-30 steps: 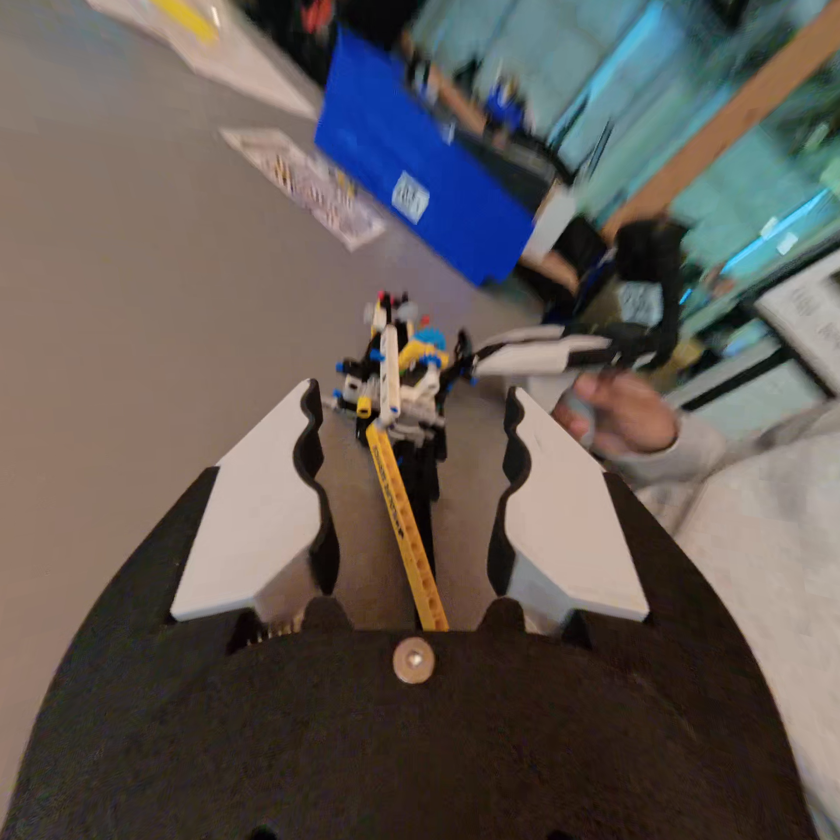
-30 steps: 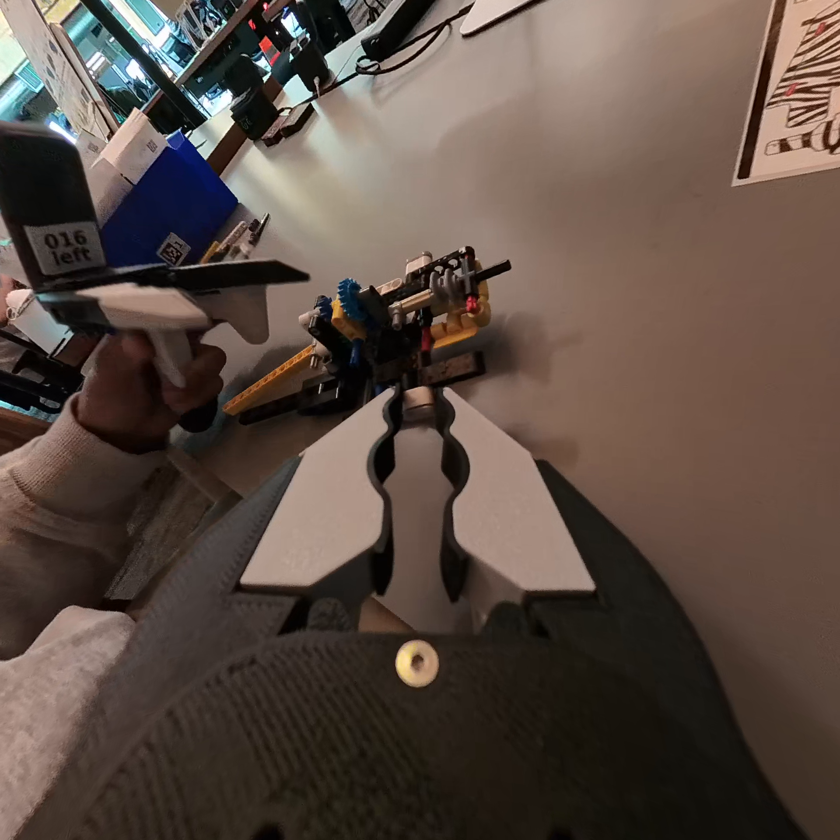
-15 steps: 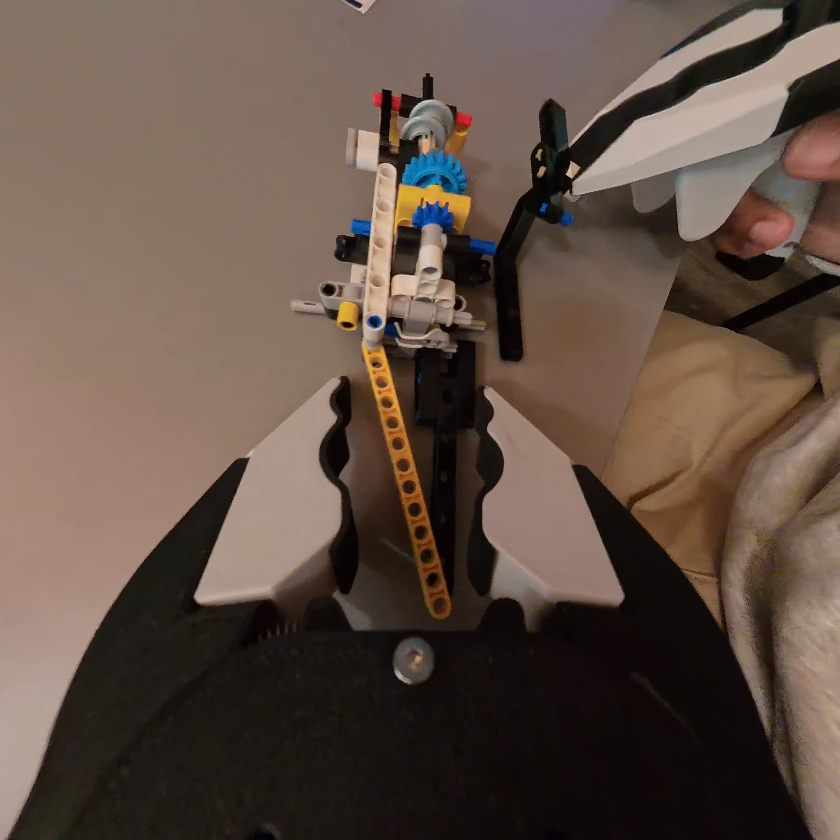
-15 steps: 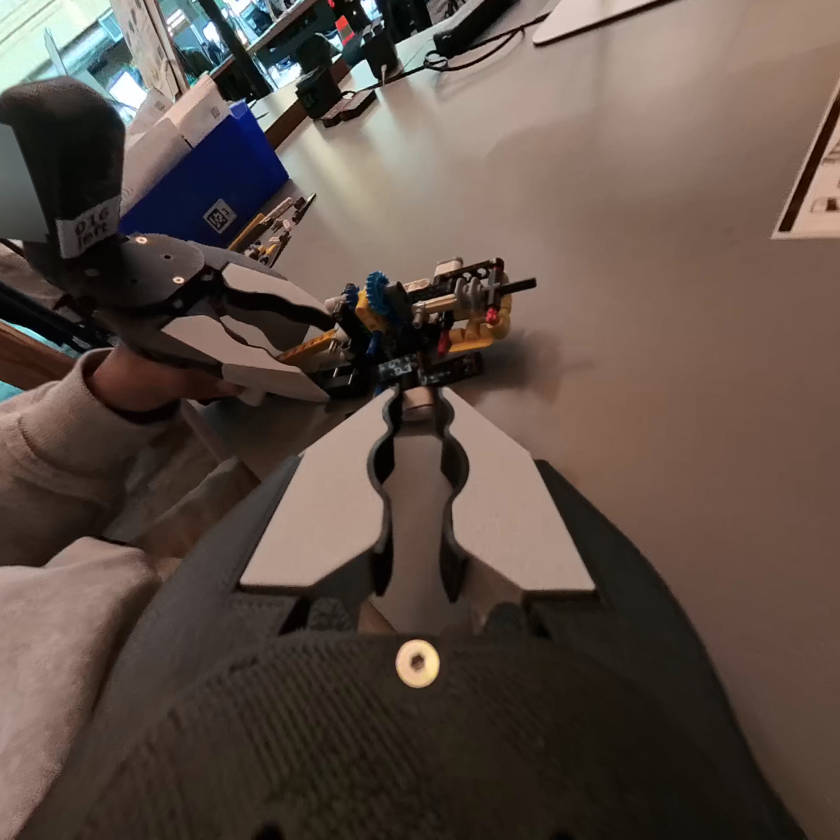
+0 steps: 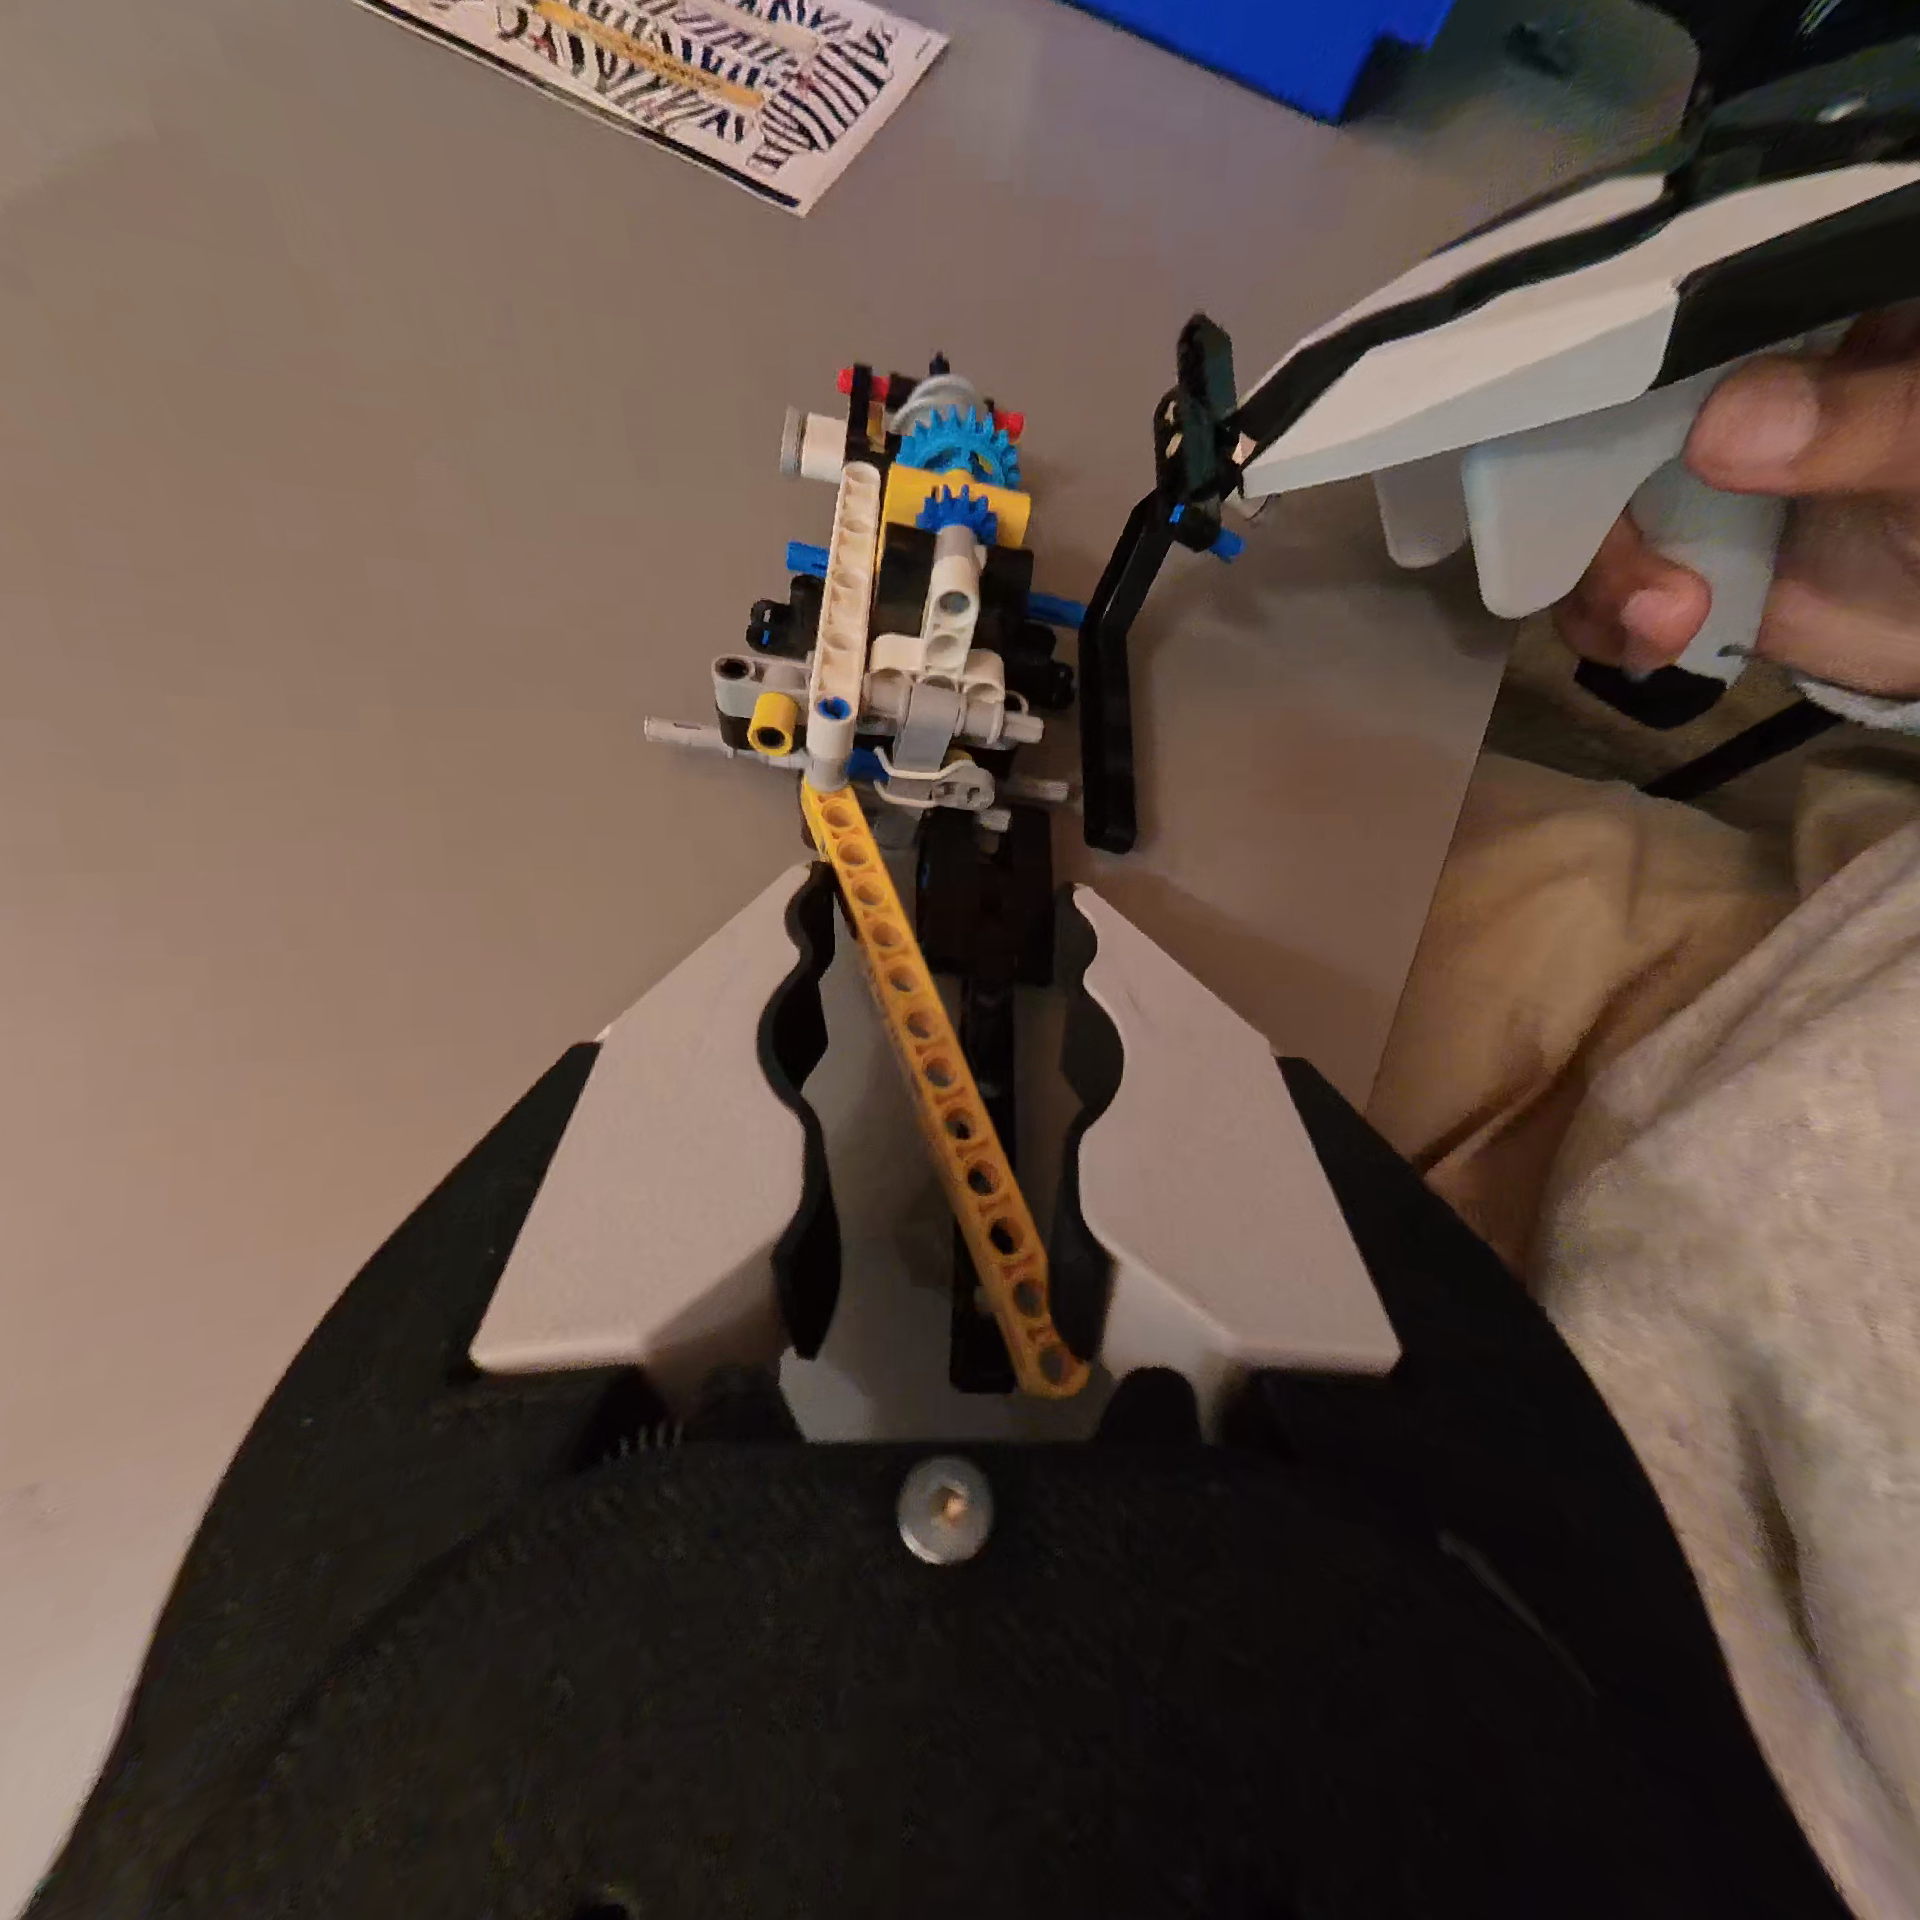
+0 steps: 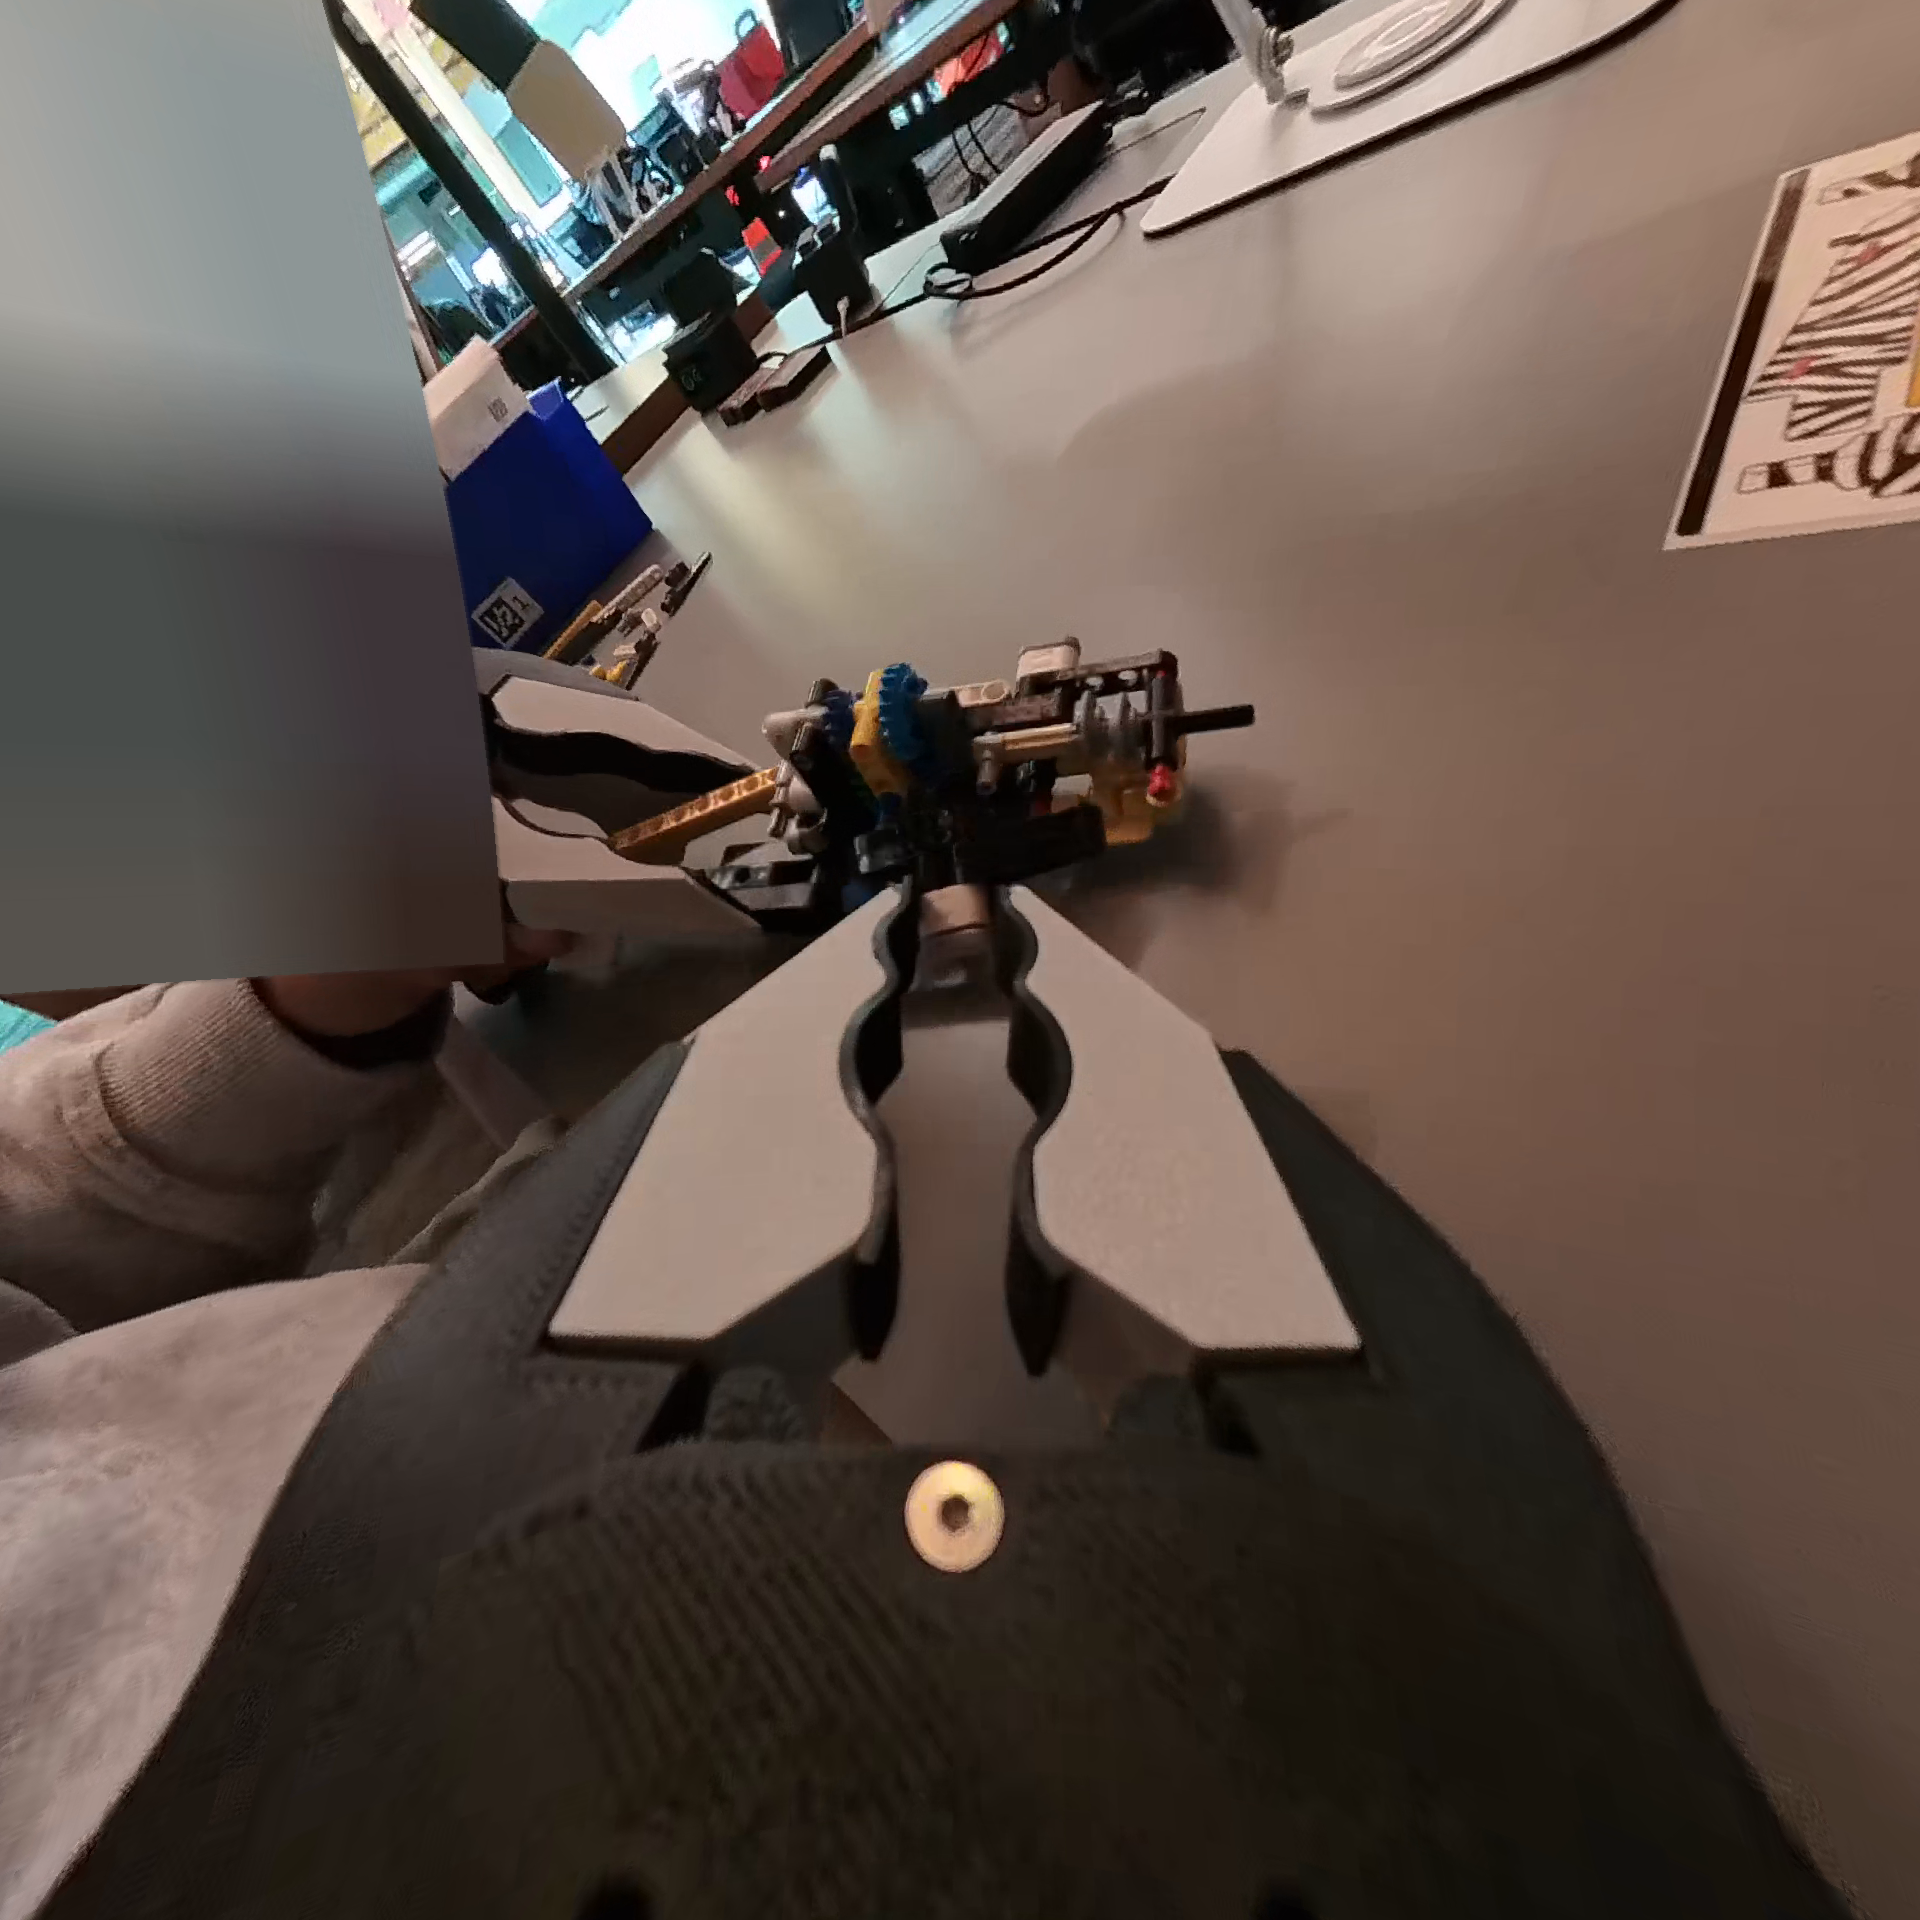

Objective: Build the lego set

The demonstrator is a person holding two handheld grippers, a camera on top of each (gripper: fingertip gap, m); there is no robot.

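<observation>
lego model (image 5: 914, 582) on grey table (image 5: 312, 623) near its edge, long axis near-to-far, yellow beam (image 5: 935, 1070) trailing near | left gripper (image 5: 940, 914) spread, straddling beam and black strut | right gripper (image 6: 951, 914) pinching black bent piece (image 5: 1132, 623) beside model's right | blue bin (image 6: 540, 530), striped sheet (image 5: 675, 73) far.

I work in an office-like lab: long grey tabletop (image 6: 1455, 727), power adapters (image 6: 717, 358), cables, more desks (image 6: 831, 94) behind.
</observation>
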